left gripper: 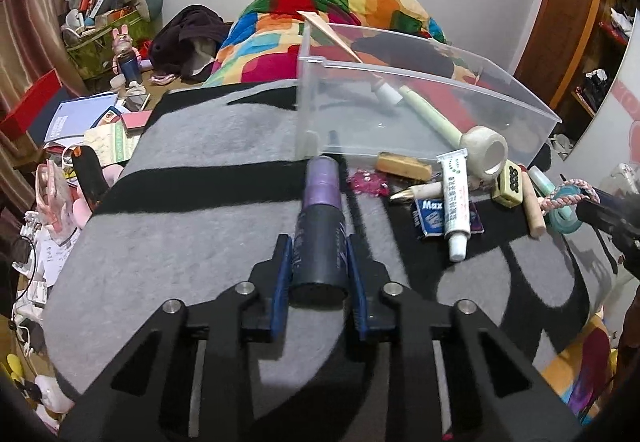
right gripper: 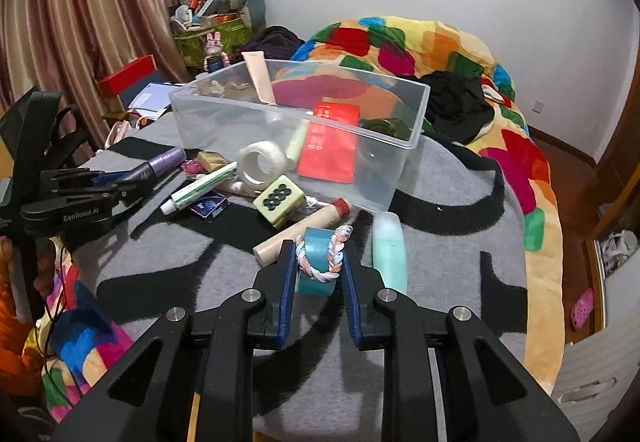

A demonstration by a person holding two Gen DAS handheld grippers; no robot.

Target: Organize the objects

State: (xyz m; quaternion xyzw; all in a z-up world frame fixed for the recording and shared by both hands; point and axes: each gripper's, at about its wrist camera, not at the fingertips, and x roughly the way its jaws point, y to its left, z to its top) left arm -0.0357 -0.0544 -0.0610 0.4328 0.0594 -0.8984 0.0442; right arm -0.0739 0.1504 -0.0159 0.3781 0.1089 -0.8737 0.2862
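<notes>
The left gripper is clamped on the bottle, a dark cylinder with a purple neck, lying on the blanket at 6 o'clock of the bin's near-left corner. The pads press its lower body from both sides. It looks rigid, smooth and fairly light, so a mid-body hold seems sound, though the round wall could roll or slip if tilted steeply. The neck points at the bin wall, so the bottle would likely need lifting over the rim.

At 3 o'clock of the bottle sits the clutter: pink beads, a yellow block, a white tube across a blue packet, a tape roll and a mahjong tile. All are small, light and easily knocked.

Further right, the right gripper is clenched on a teal ring with a braided cord looped around it, at 6 o'clock of the bin in the right wrist view. The ring looks stiff, the cord soft and floppy; it may snag. A wooden stick lies touching or just beside the ring at 10 o'clock, and a mint bottle is just beside it at 3 o'clock. A red packet already lies in the bin.
</notes>
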